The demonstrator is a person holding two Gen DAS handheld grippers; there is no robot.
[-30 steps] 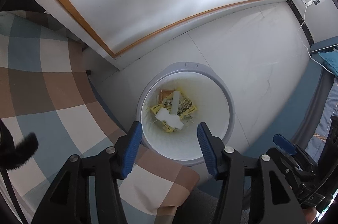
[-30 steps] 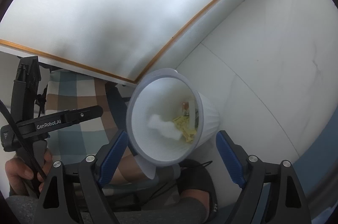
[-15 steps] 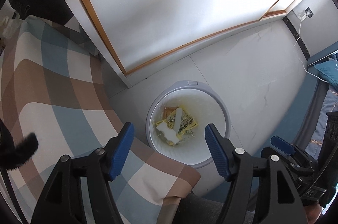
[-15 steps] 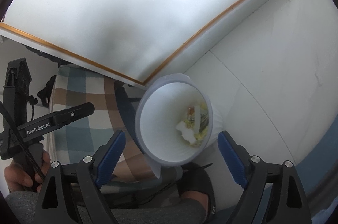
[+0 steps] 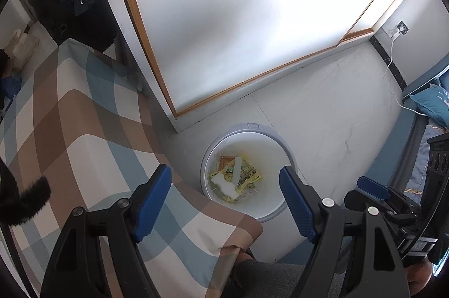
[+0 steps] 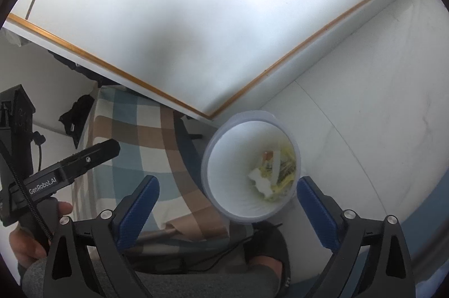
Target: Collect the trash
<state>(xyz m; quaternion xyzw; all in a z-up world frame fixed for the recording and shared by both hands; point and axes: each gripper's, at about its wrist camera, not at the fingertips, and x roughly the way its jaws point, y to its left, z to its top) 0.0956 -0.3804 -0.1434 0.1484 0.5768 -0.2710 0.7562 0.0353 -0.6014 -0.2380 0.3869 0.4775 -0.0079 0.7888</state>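
Yellow wrappers (image 5: pixel 247 175) and a crumpled white scrap (image 5: pixel 224 185) lie at the bottom of a round white bin (image 5: pixel 248 126) on the pale floor (image 5: pixel 322 112). The bin stands just beside the corner of a bed with a checked cover (image 5: pixel 84 135), near a wall panel edged in wood (image 5: pixel 238 17). As a judgement, this round of collecting looks done: the trash is in the bin and neither claw holds anything. Whether more trash waits elsewhere cannot be told. The left claw (image 5: pixel 224 199) points steeply down over the bin, its jaws opening, with nothing between them. The right claw (image 6: pixel 227 209) tilts down at the bin from the other side, its jaws opening very wide, also empty. A hand (image 6: pixel 31 230) grips the left tool's handle.
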